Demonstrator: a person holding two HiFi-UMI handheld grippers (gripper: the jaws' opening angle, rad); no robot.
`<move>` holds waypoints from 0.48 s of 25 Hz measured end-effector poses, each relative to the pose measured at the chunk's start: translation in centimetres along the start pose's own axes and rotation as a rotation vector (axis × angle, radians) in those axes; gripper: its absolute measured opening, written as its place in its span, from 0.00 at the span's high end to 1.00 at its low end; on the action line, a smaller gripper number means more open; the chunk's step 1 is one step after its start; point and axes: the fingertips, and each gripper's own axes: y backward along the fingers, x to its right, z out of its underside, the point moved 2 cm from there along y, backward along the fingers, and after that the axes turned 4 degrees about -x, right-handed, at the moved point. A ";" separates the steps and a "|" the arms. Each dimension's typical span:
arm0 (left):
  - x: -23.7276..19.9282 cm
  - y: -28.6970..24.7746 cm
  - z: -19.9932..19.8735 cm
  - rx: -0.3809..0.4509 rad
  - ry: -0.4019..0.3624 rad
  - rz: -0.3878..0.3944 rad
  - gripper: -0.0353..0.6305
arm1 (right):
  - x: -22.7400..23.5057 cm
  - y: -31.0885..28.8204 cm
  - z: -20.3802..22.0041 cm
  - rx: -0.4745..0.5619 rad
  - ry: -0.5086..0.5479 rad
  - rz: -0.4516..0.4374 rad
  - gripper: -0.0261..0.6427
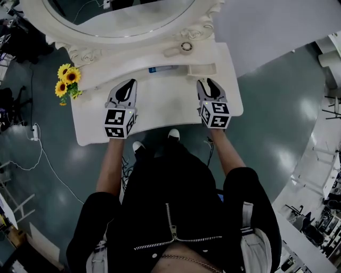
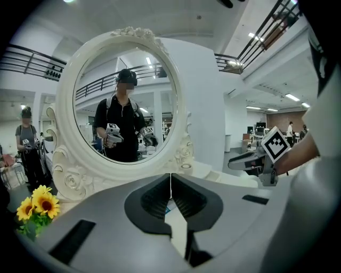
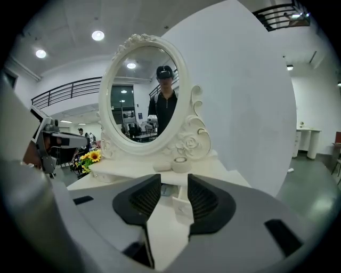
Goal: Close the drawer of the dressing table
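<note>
Surroundings: one oval mirror [image 1: 122, 16] stands at the back of the tabletop [image 1: 160, 112]. One bunch of sunflowers [image 1: 67, 80], three blooms, sits at its left end. One tape roll [image 1: 186, 47] lies by the mirror's foot.
Drawer [image 1: 202, 70]: one, pulled out under the mirror shelf, just ahead of your right hand-held gripper [image 1: 208, 82].
Contents: one blue item [image 1: 160, 69] just left of the drawer; whether it lies inside is unclear.
Left hand-held gripper [image 1: 128, 85]: jaws together, empty.
Right hand-held gripper: jaws apart, gripping nothing.

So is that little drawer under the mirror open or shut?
Open. The drawer sticks out from the dressing table, and a blue item shows inside it.
</note>
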 end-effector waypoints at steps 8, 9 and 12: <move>0.5 -2.1 0.7 -0.041 0.017 -0.009 0.91 | 3.8 -2.5 4.8 -0.107 -0.162 0.004 0.75; 0.5 -2.3 0.8 -0.046 0.018 -0.011 0.91 | 4.2 -2.9 5.4 -0.120 -0.188 0.003 0.75; 0.3 -2.3 1.4 -0.069 0.022 -0.023 0.91 | 4.9 -4.0 7.1 -0.157 -0.266 -0.006 0.75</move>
